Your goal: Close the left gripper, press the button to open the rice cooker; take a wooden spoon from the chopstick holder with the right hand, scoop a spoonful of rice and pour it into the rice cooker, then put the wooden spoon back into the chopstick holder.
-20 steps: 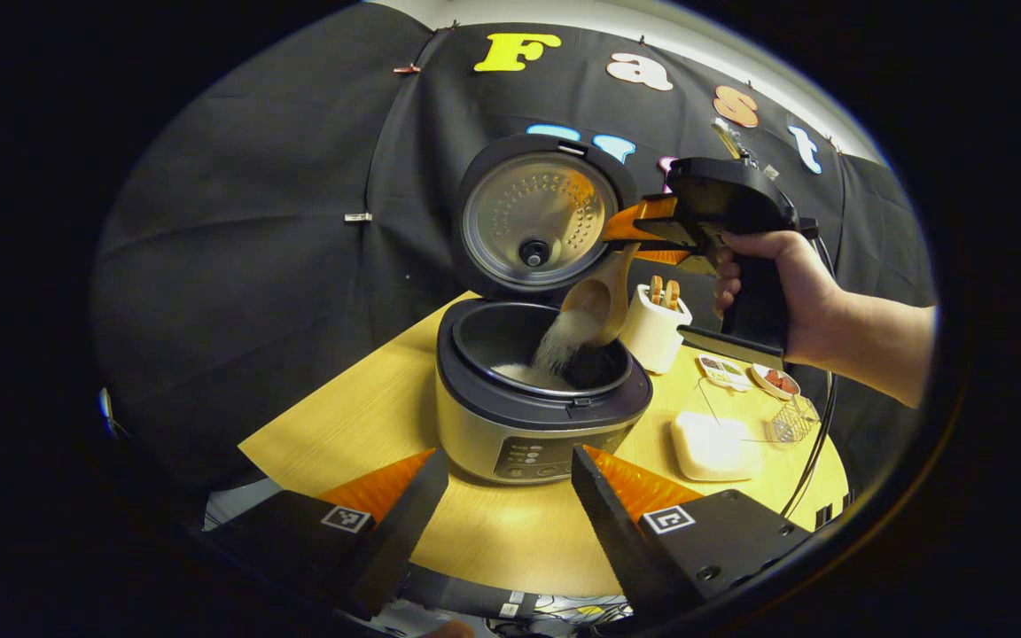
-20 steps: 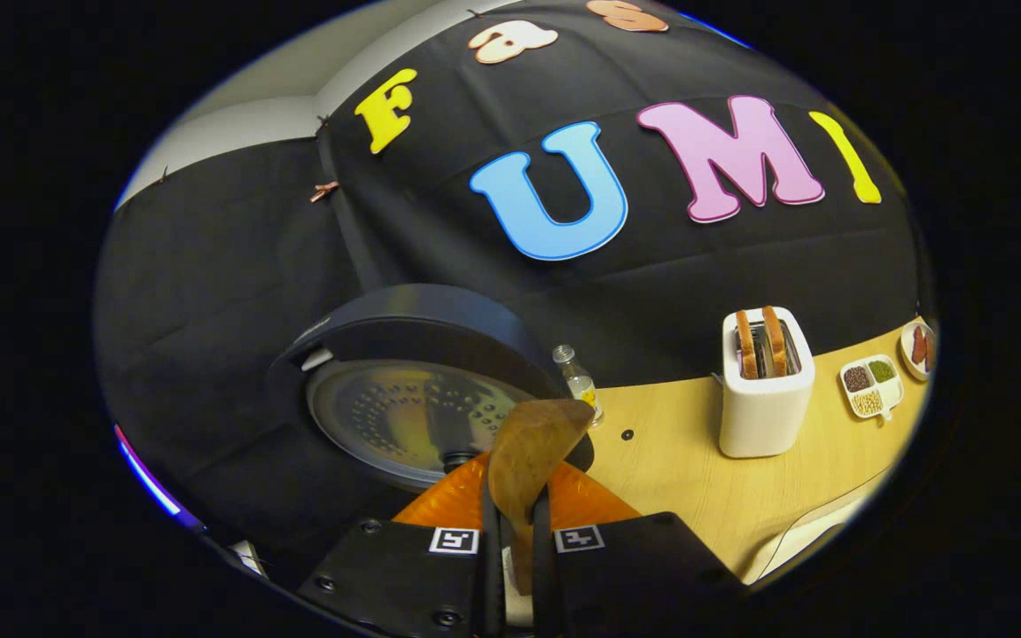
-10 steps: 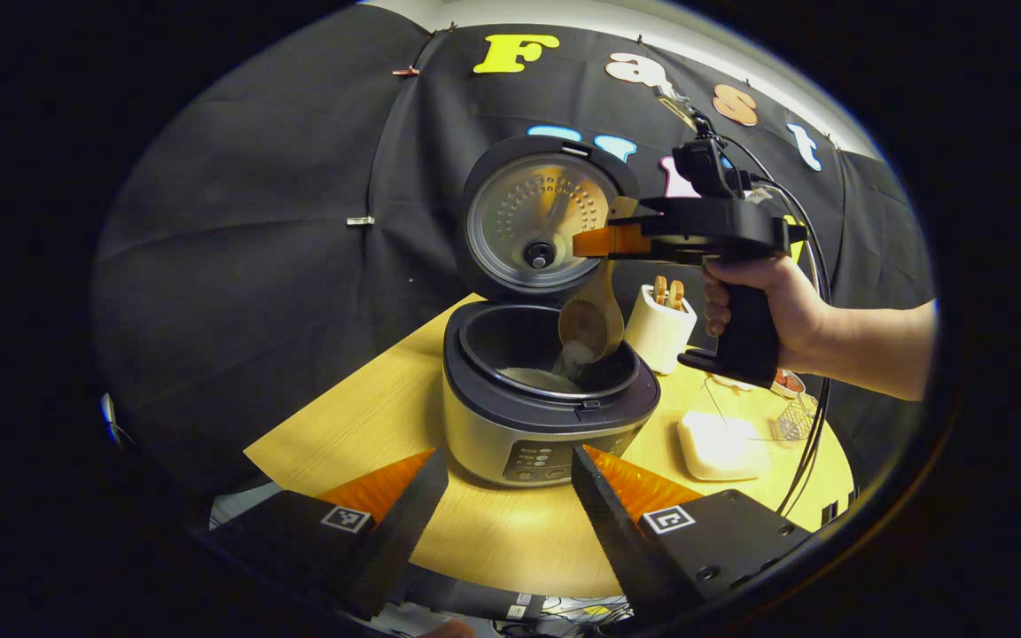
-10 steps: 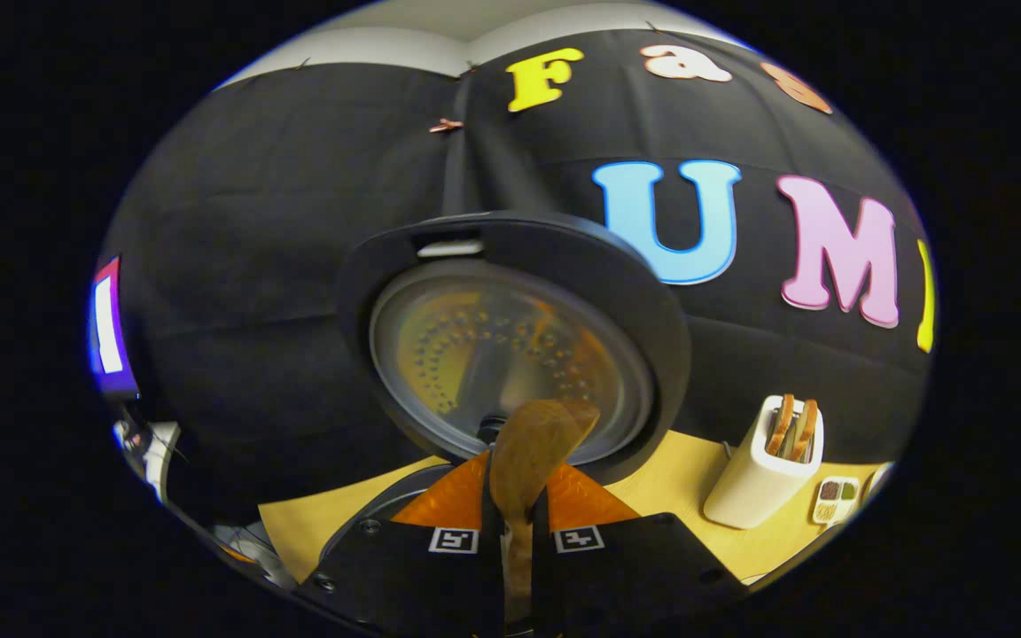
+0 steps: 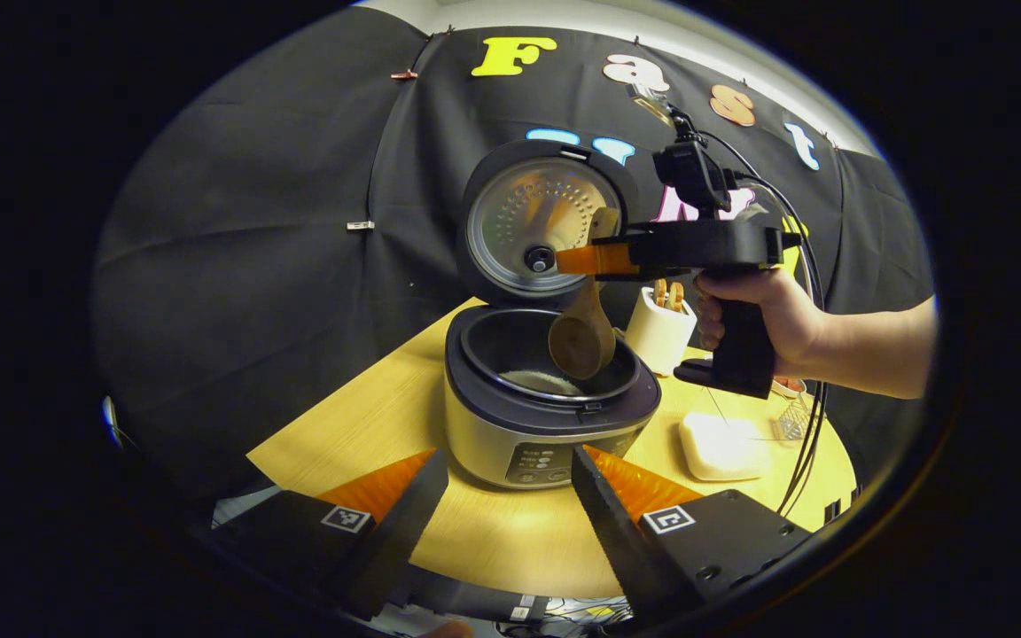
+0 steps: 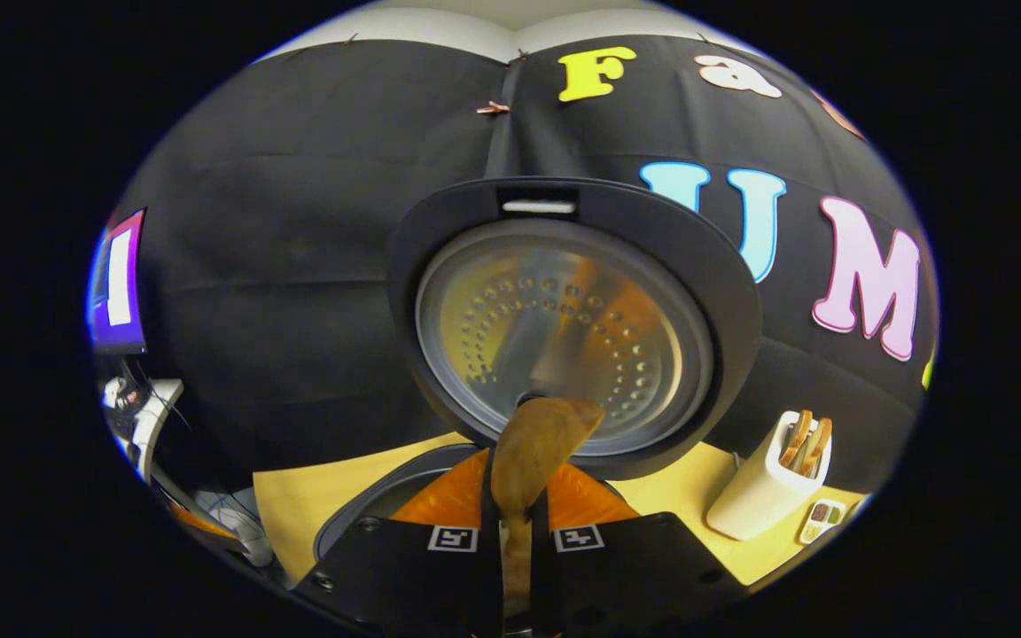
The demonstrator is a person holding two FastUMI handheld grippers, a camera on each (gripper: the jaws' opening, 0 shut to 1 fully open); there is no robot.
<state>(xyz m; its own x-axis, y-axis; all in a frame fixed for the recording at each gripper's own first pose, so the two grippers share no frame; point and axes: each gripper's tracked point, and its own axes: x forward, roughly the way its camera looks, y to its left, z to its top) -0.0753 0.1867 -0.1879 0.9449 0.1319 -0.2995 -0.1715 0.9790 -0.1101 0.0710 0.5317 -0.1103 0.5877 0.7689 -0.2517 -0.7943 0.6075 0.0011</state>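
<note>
A pale wooden bench (image 5: 493, 532) stands in a booth hung with black cloth (image 5: 253, 230); a strip of light wall shows above the cloth. On the bench, right of the rice cooker (image 5: 546, 416), sit a white toaster (image 5: 659, 330) holding two slices of toast, a white lidded box (image 5: 719, 445), a small wire basket (image 5: 792, 425) and, in the right gripper view, a small divided dish (image 6: 821, 518) just beside the toaster (image 6: 767, 487).

The rice cooker is silver with a dark rim and a control panel on its front. Its lid (image 5: 541, 221) stands fully open, the shiny, perforated inner plate facing forward; a little white rice (image 5: 550, 381) lies in the bottom of the dark pot.

The wooden spoon (image 5: 583, 332) hangs over the open pot, bowl downward, handle rising up to the right hand-held gripper (image 5: 595, 259), whose fingers are pressed together on the handle. A hand (image 5: 763, 315) holds that gripper by its grip. In the right gripper view the spoon (image 6: 533, 447) stands between the pinching fingers in front of the lid (image 6: 572, 328).

The left hand-held gripper (image 5: 510, 483) hovers low in front of the cooker, fingers spread apart, holding nothing.
</note>
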